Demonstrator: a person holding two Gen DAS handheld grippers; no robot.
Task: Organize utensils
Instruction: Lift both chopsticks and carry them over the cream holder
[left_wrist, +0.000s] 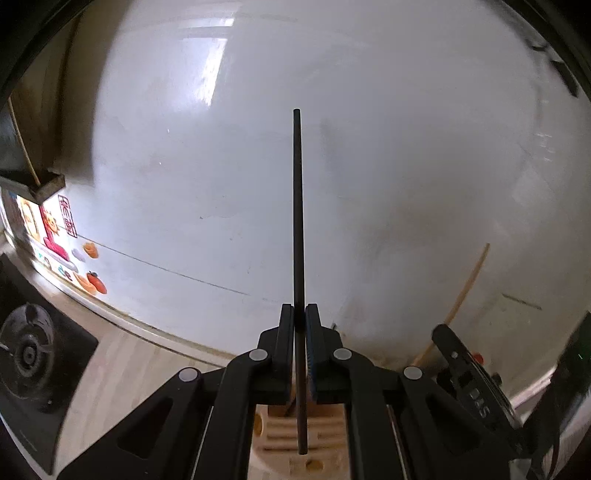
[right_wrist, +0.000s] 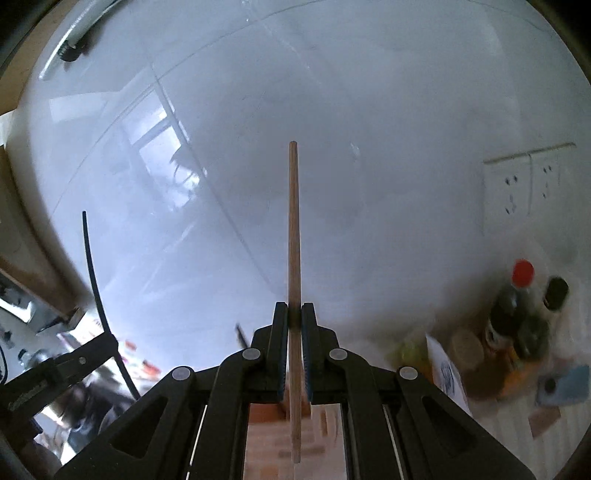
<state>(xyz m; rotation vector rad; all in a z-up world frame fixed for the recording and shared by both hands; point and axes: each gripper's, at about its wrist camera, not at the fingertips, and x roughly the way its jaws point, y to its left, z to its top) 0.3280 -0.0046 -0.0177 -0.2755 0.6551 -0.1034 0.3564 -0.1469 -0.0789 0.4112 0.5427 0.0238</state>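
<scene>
Two grippers, each w/ one chopstick. Left wrist view: left gripper (left_wrist: 300, 314) pinches a black chopstick (left_wrist: 297, 206) upright, above a pale holder (left_wrist: 325, 432) w/ slots; stove burner (left_wrist: 26, 354) at lower left, white wall (left_wrist: 369, 147) behind. Right wrist view: right gripper (right_wrist: 294, 314) is pressed onto a wooden chopstick (right_wrist: 293, 229), also upright; sauce bottles (right_wrist: 517, 314) blurred at right, wall sockets (right_wrist: 524, 184) above them.
</scene>
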